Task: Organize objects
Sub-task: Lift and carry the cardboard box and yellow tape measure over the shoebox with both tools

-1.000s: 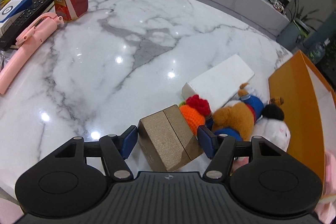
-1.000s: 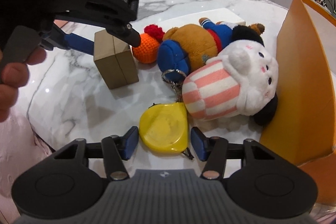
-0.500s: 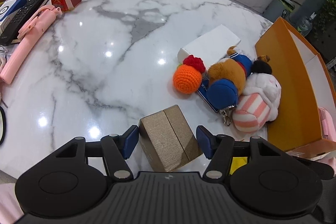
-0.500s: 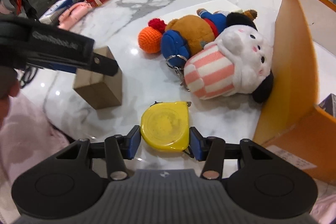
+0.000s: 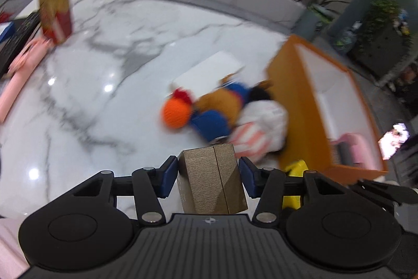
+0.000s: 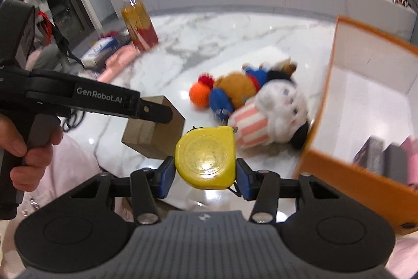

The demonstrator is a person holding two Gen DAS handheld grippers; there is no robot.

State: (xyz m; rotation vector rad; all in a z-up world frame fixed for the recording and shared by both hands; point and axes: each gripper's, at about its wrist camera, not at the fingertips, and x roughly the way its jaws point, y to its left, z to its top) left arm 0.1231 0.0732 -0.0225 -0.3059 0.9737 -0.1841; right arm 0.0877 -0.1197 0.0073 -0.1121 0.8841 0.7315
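Note:
A brown cardboard box [image 5: 211, 179] sits between the blue pads of my left gripper [image 5: 207, 174], which is closing on it; both pads touch its sides and it hangs above the marble table [image 5: 104, 101]. In the right wrist view the same box [image 6: 146, 132] shows under the left gripper's finger. My right gripper [image 6: 205, 174] is shut on a yellow tape measure [image 6: 205, 156], held off the table; that tape measure [image 5: 294, 169] also peeks out in the left wrist view. An open orange bin [image 6: 347, 174] stands to the right.
A pile of plush toys [image 6: 274, 109] and an orange crochet ball [image 5: 175, 114] lies against the orange bin's wall [image 5: 295, 106], with a flat white box [image 5: 209, 69] behind. A drink bottle [image 5: 54, 9], a remote [image 5: 18, 38] and a pink stick [image 5: 15, 75] are far left.
Both grippers rose from the table, the left carrying the brown box, the right carrying the tape measure. The left jaws narrowed onto the box. The views now look further towards the orange bin.

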